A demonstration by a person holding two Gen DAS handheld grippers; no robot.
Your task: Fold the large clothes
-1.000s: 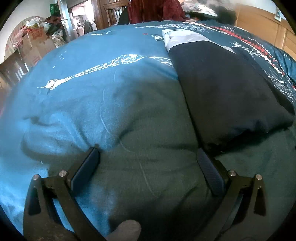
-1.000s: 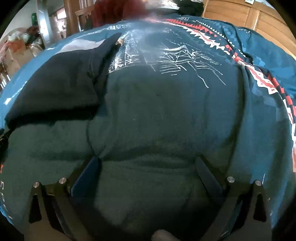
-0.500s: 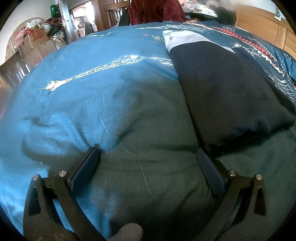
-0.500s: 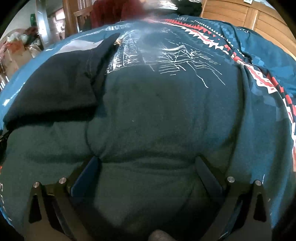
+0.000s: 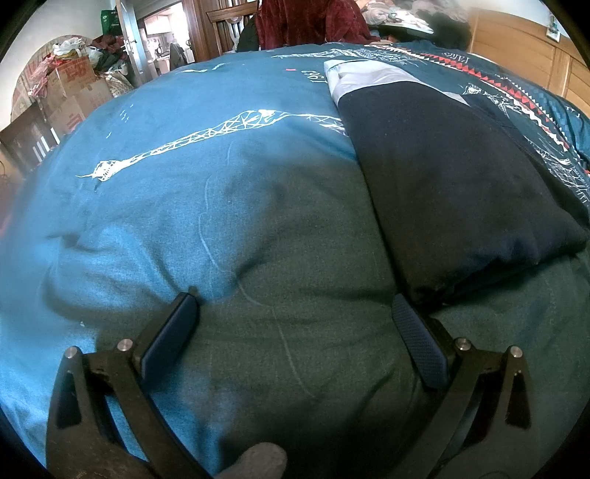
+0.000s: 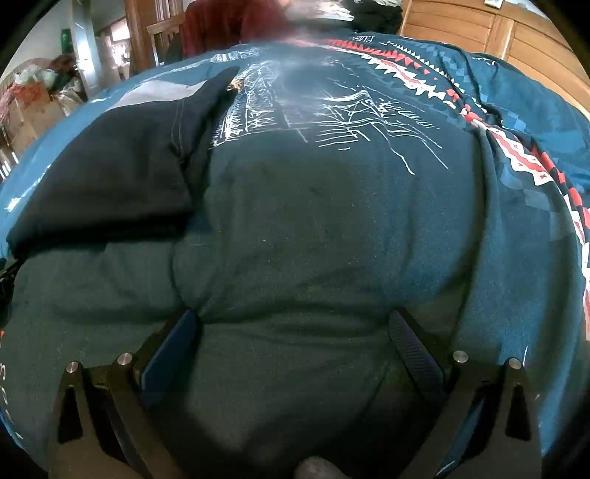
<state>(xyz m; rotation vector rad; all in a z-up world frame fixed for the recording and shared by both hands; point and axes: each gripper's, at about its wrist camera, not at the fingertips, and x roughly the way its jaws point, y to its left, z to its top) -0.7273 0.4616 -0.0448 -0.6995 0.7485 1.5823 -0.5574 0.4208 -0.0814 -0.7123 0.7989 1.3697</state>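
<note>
A folded dark navy garment [image 5: 442, 177] with a light grey end [image 5: 372, 77] lies on a teal bedspread [image 5: 184, 206] printed with white line drawings. My left gripper [image 5: 294, 298] is open, its fingers pressed into the bedspread. Its right finger [image 5: 416, 342] sits just by the garment's near left corner, and only bedspread lies between the fingers. In the right wrist view the same garment [image 6: 110, 169] lies up to the left. My right gripper [image 6: 294, 317] is open on bare bedspread [image 6: 332, 228], apart from the garment.
A red and white zigzag band [image 6: 516, 147] crosses the bedspread at the right. Cardboard boxes and bags [image 5: 73, 88] pile up at the back left. A wooden chair with red cloth [image 5: 306, 22] stands behind the bed, with wooden cabinets [image 6: 497, 33] at the back right.
</note>
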